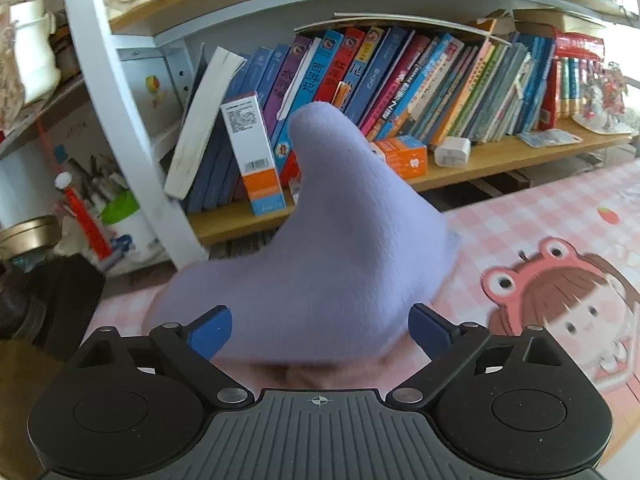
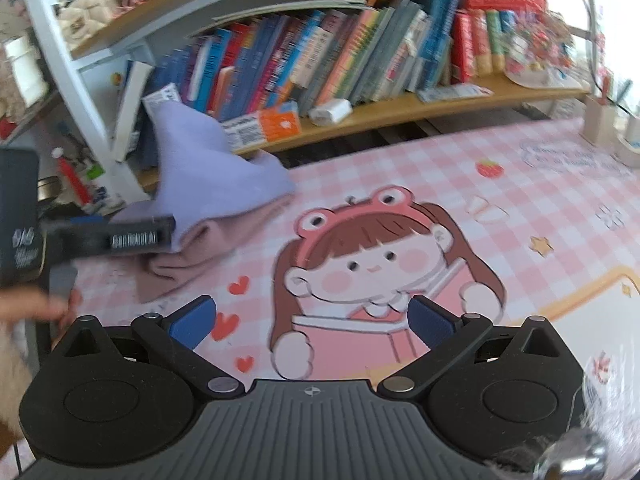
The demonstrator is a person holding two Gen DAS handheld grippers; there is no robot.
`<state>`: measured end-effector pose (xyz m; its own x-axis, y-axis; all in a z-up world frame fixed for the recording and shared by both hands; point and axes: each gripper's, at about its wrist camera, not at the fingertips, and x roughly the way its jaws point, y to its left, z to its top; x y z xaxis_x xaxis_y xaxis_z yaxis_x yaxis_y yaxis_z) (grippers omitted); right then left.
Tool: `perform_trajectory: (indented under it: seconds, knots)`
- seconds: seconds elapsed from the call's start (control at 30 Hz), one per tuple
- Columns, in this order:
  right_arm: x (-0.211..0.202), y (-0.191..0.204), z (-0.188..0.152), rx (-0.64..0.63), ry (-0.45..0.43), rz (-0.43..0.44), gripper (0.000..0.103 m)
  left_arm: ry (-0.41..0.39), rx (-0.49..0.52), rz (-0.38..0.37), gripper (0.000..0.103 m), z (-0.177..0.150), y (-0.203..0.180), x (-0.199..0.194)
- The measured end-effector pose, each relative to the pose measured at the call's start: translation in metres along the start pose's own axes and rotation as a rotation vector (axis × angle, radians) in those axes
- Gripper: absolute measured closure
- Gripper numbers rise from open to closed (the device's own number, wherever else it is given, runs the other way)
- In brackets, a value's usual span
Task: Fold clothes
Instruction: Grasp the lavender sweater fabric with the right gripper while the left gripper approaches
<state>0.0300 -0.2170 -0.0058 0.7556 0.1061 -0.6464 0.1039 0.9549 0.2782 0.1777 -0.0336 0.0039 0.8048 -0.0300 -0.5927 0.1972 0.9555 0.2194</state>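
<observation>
Both my jaws gape empty; the cloth [image 1: 320,248] peaks unsupported near the shelf [image 1: 500,156] and may slump, spoiling the fold.

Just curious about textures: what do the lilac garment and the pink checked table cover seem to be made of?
The lilac garment looks like soft fleece or brushed knit: matte, fuzzy, standing in rounded folds. The pink checked table cover looks like smooth printed plastic or vinyl, lying flat with a slight sheen, though that is uncertain.

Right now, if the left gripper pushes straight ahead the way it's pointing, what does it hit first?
The lilac cloth. It rises in a peak directly ahead of the open left gripper, filling the line between its fingers. Behind it stand the books on the shelf, but depth there is unclear.
</observation>
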Motion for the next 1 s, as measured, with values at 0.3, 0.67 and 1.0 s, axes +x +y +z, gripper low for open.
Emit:
perform_trajectory:
  seconds: [0.3, 0.67, 1.0]
  knots:
    - [-0.011, -0.025, -0.015, 0.031, 0.052, -0.048, 0.0, 0.022, -0.105, -0.077, 0.064, 0.019, 0.001, 0.042]
    - [-0.035, -0.052, -0.012, 0.01, 0.007, -0.021, 0.0, -0.175, -0.21, -0.096, 0.096, 0.014, -0.002, -0.062]
    - [-0.044, -0.087, 0.0, 0.005, -0.036, 0.043, 0.0, -0.002, 0.016, -0.344, 0.087, -0.087, -0.101, -0.155]
